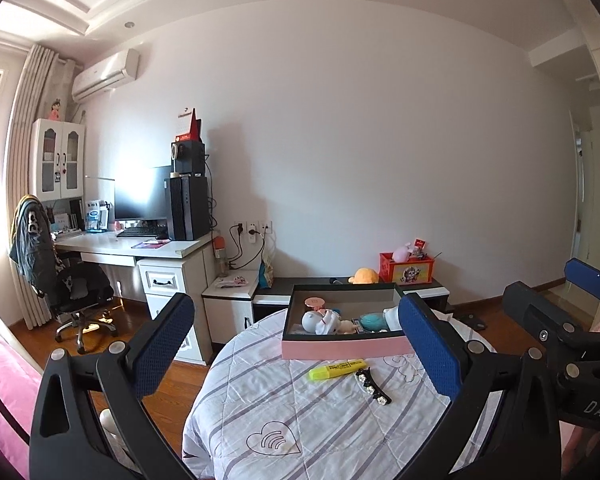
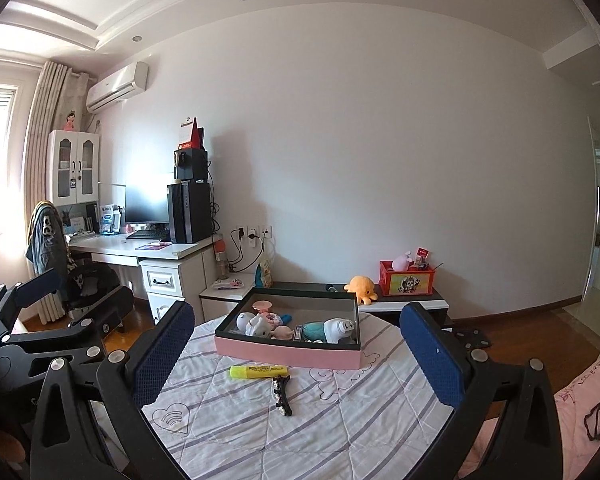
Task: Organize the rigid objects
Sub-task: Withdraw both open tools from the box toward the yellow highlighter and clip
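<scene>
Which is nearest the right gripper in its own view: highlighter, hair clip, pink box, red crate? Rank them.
1. Hair clip, on the quilt, centre.
2. Highlighter, just beyond, slightly left.
3. Pink box, behind those.
4. Red crate, on the far low cabinet, right.

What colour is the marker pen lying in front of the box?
Bright yellow highlighter, with black printing on it; clearest in the right wrist view.

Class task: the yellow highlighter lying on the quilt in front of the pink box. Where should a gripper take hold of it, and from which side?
Grip the yellow highlighter across its mid-body, coming from above. It lies flat on the quilt, its long axis roughly parallel to the pink box, so probably set the fingers on its near and far long sides, clear of the hair clip.
</scene>
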Available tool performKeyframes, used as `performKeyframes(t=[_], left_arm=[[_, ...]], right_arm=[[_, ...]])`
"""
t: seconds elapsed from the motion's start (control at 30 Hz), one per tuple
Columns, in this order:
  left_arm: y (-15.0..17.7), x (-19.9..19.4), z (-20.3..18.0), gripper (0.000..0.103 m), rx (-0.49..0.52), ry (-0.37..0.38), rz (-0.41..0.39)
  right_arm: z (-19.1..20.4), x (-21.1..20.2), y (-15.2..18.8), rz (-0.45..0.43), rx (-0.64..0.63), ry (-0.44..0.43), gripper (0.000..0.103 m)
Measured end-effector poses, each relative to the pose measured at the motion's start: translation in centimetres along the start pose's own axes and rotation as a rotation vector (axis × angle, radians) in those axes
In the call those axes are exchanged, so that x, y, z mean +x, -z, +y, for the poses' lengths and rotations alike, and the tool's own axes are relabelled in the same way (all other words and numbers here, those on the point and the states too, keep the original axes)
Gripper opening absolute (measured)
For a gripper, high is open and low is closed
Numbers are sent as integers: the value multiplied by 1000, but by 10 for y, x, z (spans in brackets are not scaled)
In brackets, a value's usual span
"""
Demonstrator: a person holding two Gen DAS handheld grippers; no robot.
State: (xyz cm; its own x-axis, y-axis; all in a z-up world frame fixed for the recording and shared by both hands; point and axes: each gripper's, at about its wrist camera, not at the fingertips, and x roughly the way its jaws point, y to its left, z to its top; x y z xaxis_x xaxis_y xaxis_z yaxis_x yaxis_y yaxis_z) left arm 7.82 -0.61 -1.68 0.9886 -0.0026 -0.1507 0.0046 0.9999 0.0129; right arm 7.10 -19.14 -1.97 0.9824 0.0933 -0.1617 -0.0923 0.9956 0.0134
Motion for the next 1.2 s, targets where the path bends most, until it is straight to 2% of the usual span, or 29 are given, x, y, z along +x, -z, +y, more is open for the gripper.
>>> performKeyframes(t=[0.23, 0.5, 0.77, 1.2], left_arm=[[-6, -17, 4, 103, -2, -9, -32], [-5, -15, 3, 103, -3, -8, -26], [2, 3, 1, 103, 3, -4, 16], [26, 56, -2, 103, 12, 1, 129]], right_arm=[[7, -16, -4, -33, -10, -5, 103], [7, -14, -3, -32, -11, -6, 103], [4, -3, 3, -1, -5, 0, 103], [-3, 42, 22, 99, 12, 4, 103]])
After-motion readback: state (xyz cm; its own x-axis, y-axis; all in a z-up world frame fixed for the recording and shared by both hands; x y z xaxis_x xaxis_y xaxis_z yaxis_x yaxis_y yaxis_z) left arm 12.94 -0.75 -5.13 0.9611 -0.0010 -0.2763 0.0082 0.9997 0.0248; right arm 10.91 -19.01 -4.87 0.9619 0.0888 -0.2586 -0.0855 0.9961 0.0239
